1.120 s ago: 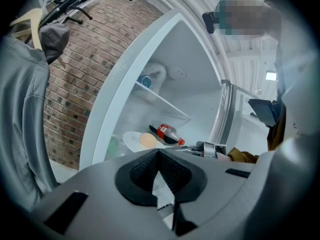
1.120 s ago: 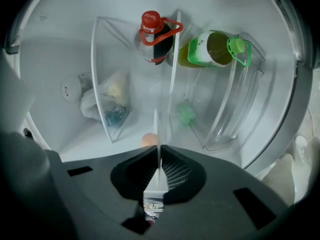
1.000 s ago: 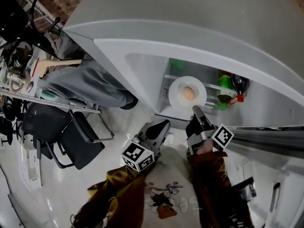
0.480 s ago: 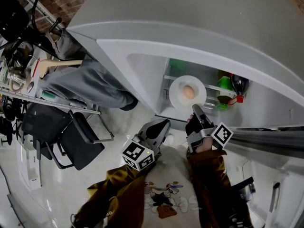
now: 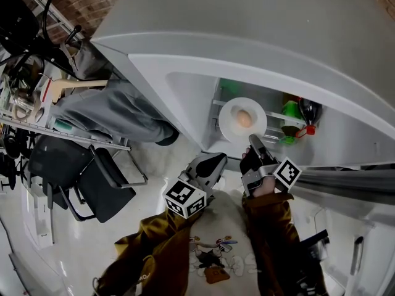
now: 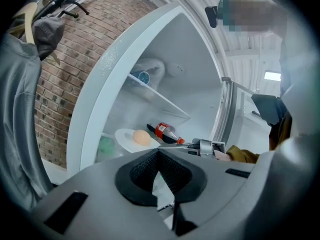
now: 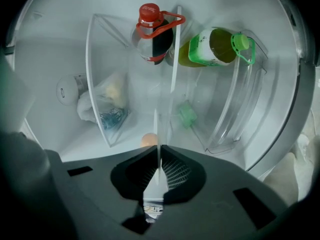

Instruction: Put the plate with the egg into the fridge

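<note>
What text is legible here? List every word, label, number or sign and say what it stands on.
No text reads clearly.
Red-capped bottle: label too blurred.
Green-capped bottle: label too blurred.
Left cube: square marker pattern, no words.
Right cube: square marker pattern, no words.

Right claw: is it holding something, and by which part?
The right claw grips the white plate, with the egg on it, by the plate's near rim. The left claw holds nothing.
</note>
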`<state>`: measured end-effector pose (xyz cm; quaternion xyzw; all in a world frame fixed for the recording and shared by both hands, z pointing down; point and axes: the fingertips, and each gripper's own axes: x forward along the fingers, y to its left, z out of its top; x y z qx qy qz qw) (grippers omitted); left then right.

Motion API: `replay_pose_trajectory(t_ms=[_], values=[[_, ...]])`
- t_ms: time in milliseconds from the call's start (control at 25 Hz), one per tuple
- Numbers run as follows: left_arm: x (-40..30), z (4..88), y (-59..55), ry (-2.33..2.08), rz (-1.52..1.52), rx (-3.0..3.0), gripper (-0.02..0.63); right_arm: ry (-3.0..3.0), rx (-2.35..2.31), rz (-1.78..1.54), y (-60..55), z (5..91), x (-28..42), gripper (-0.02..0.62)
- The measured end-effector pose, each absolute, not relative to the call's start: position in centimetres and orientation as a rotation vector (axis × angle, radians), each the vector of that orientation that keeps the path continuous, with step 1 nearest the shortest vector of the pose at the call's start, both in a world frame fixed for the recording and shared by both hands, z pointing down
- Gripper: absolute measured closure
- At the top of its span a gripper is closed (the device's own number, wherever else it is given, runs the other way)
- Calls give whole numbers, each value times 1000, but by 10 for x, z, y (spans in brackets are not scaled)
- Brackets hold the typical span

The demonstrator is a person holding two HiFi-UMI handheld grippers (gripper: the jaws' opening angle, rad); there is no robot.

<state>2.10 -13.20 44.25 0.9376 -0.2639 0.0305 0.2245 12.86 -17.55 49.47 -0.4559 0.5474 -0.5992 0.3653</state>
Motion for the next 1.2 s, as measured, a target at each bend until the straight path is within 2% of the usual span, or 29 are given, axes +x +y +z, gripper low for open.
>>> replay_pose_trajectory(t_ms=[1200], values=[[49, 438, -157, -771, 86, 2619, 600, 1388, -1160, -1518, -196, 486, 131, 577]])
